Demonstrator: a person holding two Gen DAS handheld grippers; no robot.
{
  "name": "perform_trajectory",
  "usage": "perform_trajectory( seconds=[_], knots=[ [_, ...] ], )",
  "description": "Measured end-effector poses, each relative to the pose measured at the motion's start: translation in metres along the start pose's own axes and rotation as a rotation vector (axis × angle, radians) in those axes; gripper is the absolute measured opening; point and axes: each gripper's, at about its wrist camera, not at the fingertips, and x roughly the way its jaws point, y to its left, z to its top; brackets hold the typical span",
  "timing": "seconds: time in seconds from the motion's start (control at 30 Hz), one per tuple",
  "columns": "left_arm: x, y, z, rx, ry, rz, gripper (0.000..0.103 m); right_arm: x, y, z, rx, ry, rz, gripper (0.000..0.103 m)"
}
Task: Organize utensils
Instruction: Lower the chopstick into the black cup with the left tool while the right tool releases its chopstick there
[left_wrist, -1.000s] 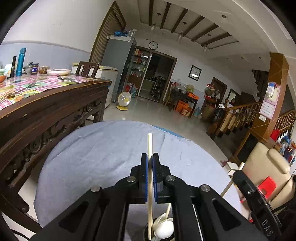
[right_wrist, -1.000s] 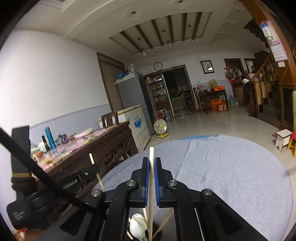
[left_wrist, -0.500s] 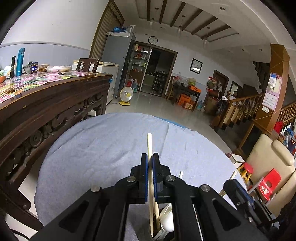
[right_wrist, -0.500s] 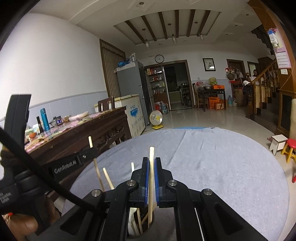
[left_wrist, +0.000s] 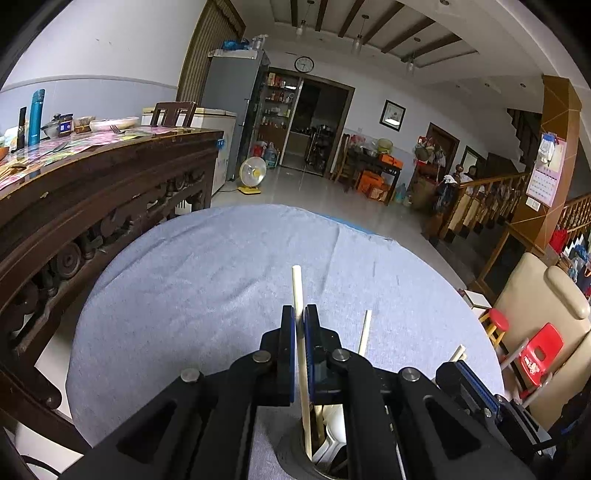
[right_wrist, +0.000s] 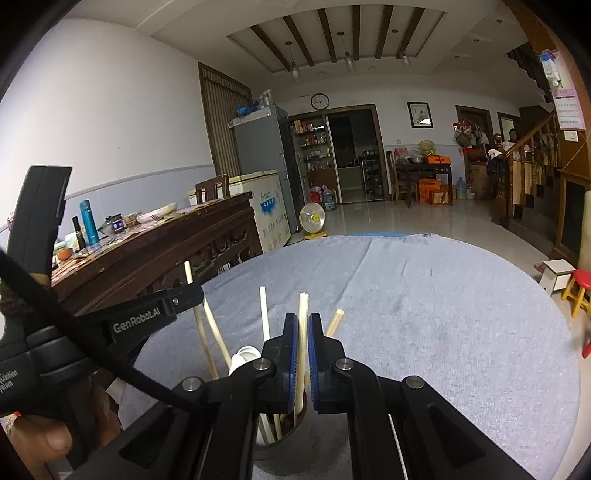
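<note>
My left gripper (left_wrist: 299, 321) is shut on a pale chopstick (left_wrist: 297, 291) whose lower end stands inside a grey holder cup (left_wrist: 295, 452) with white spoons (left_wrist: 334, 428) and other chopsticks. My right gripper (right_wrist: 303, 328) is shut on another chopstick (right_wrist: 303, 306), its lower end in the same cup (right_wrist: 284, 443). Several chopsticks (right_wrist: 263, 314) and a white spoon (right_wrist: 245, 356) stick up from the cup. The left gripper's body (right_wrist: 147, 317) shows at the left of the right wrist view; the right gripper's finger (left_wrist: 465, 384) shows at the lower right of the left wrist view.
The cup stands on a round table with a blue-grey cloth (left_wrist: 221, 277). A dark carved wooden table (left_wrist: 92, 173) with bottles and dishes stands to the left. A beige armchair (left_wrist: 535, 325) and red stools (left_wrist: 539, 354) are on the right.
Both grippers have moved lower over the cup, and both held chopsticks have gone deeper into it. More chopstick tips now show beside the fingers.
</note>
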Motion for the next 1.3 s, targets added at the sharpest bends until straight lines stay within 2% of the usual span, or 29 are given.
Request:
perform_trajectory(
  seconds=[0.33, 0.77, 0.83, 0.9, 1.0, 1.17, 1.3],
  knots=[
    [0.008, 0.004, -0.006, -0.005, 0.05, -0.001, 0.006, 0.001, -0.001, -0.007, -0.004, 0.026, 0.006, 0.007],
    [0.005, 0.005, -0.008, -0.008, 0.057, -0.01, 0.008, -0.003, -0.002, -0.011, 0.0, 0.027, 0.004, 0.007],
    [0.004, 0.008, -0.007, -0.018, 0.06, -0.015, 0.02, -0.005, -0.002, -0.011, 0.002, 0.019, 0.001, 0.007],
    [0.001, 0.013, -0.006, -0.029, 0.05, -0.006, 0.054, -0.008, -0.002, -0.009, 0.003, 0.011, -0.002, 0.011],
    [-0.005, 0.016, -0.005, -0.036, 0.029, 0.004, 0.057, -0.012, -0.003, -0.008, 0.006, 0.0, -0.003, 0.025],
    [-0.011, 0.024, -0.002, -0.051, 0.023, 0.009, 0.057, -0.02, -0.005, -0.008, 0.015, -0.007, -0.005, 0.025],
    [-0.022, 0.039, 0.005, -0.108, 0.013, 0.017, 0.057, -0.028, -0.01, -0.005, 0.032, -0.018, -0.011, 0.027]
  ],
)
